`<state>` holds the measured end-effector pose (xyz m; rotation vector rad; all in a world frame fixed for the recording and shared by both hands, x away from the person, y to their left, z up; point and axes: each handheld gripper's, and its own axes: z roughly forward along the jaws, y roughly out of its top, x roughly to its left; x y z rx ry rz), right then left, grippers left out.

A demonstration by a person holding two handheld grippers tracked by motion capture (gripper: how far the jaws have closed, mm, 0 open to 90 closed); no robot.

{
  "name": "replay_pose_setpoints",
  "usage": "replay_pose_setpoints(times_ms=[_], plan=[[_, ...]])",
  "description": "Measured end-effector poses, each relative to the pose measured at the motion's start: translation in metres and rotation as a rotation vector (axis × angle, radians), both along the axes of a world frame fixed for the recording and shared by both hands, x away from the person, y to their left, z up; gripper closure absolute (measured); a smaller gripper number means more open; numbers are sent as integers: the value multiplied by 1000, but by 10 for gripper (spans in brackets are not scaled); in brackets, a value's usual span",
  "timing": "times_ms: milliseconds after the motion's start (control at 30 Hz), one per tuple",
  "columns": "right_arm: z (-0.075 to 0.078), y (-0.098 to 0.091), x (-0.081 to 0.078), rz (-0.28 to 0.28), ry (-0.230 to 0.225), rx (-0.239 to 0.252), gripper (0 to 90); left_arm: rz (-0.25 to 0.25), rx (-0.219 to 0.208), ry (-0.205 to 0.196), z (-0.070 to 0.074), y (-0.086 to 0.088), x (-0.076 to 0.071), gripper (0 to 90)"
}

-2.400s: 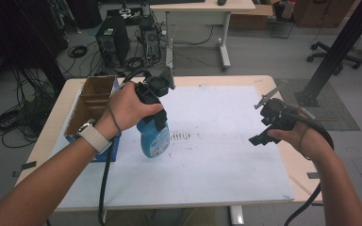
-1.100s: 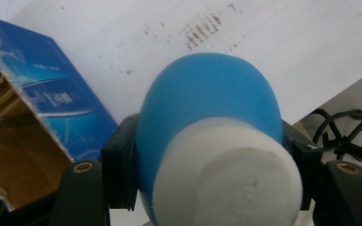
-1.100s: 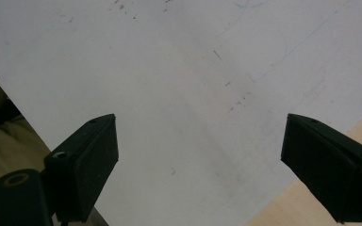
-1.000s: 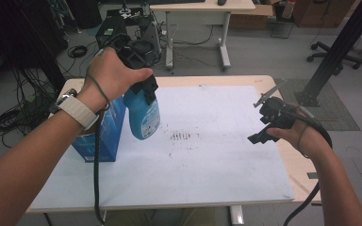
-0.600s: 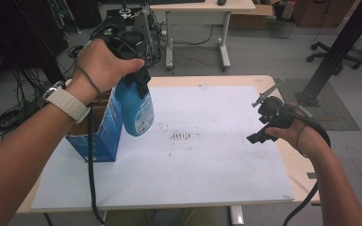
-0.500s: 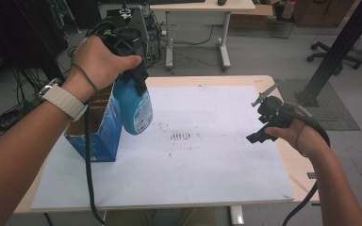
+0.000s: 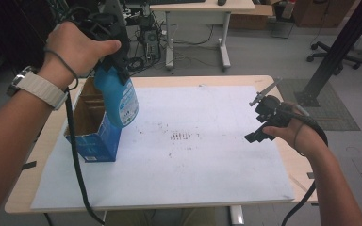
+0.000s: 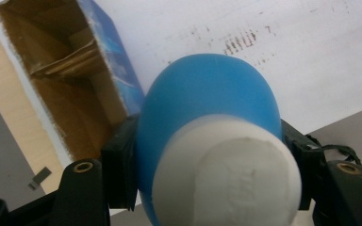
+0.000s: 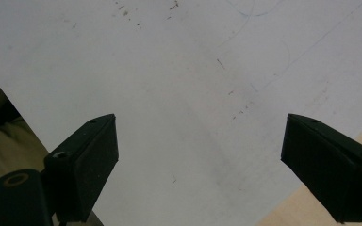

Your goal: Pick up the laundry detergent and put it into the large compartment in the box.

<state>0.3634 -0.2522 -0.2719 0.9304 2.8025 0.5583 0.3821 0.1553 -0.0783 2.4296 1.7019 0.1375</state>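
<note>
Left gripper sits at the 10 o'clock corner of the high view, held well above the table, jaws clamped on the neck of a blue spray bottle. In the left gripper view the black pads press the bottle from both sides, just below its white cap. The bottle hangs off the table, body tilted, base toward 5 o'clock in the high view, over the right-hand rim of the blue cardboard box.

The box stands open-topped near the table's left edge, at 9 o'clock from the smudge marks in the middle of the white sheet. Brown inner dividers show in the left gripper view at 10 o'clock from the bottle.

Left hand wraps the gripper body; a light wrist strap sits below it, and a black cable trails down toward 6 o'clock.

Right gripper is at 3 o'clock over the sheet's right edge, jaws spread wide with nothing between them; the right gripper view shows bare sheet in the gap. Right hand holds it low.

The wooden table borders the sheet.
</note>
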Motion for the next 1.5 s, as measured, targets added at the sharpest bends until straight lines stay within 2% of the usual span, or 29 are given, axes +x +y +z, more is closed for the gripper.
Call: replay_pose_setpoints(times_ms=[200, 467, 1000, 1500], plan=[[2, 3, 1, 4, -1, -2, 116, 33, -16, 5, 5, 17, 2, 374], [0, 5, 2, 6, 1, -3, 116, 73, -14, 7, 8, 32, 5, 374], [-1, 9, 7, 14, 4, -4, 116, 204, -18, -9, 14, 68, 12, 374], [1, 9, 7, 11, 2, -4, 116, 285, -12, -17, 5, 91, 14, 374]])
